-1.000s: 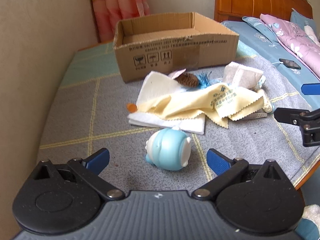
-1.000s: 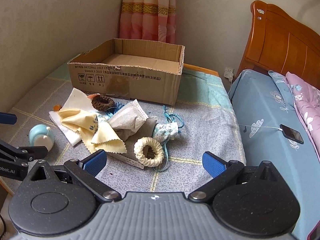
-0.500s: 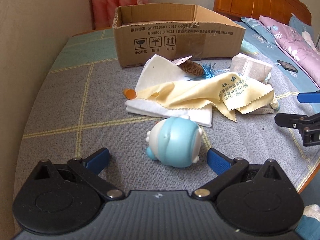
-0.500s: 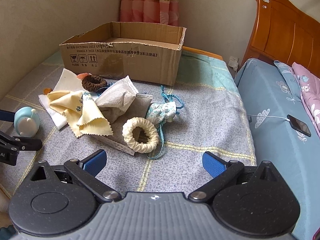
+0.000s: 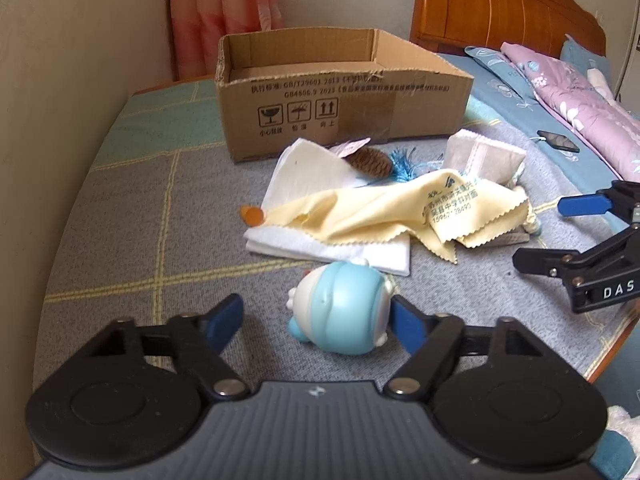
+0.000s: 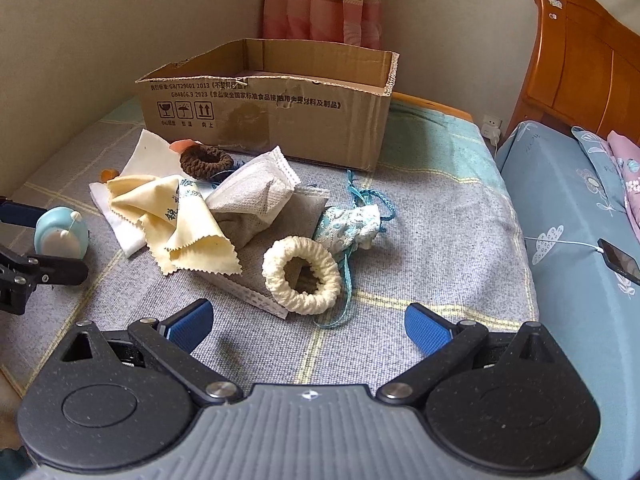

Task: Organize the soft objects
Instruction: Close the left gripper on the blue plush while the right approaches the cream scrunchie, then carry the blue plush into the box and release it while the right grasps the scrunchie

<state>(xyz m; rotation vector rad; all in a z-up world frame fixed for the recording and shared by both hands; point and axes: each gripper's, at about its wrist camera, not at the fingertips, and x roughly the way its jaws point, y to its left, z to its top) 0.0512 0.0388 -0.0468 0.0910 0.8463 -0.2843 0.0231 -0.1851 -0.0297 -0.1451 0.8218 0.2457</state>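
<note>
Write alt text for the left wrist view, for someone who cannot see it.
The left gripper has just been closing its blue fingers around a small blue-and-white toy lying on a grey blanket; one finger touches it, the other stands apart. Beyond lie a yellow cloth, a white cloth and an open cardboard box.

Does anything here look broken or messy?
The cardboard box has a torn, ragged top edge and scuffed patches on its front. The cloths and hair ties lie in a jumbled heap before it.
</note>
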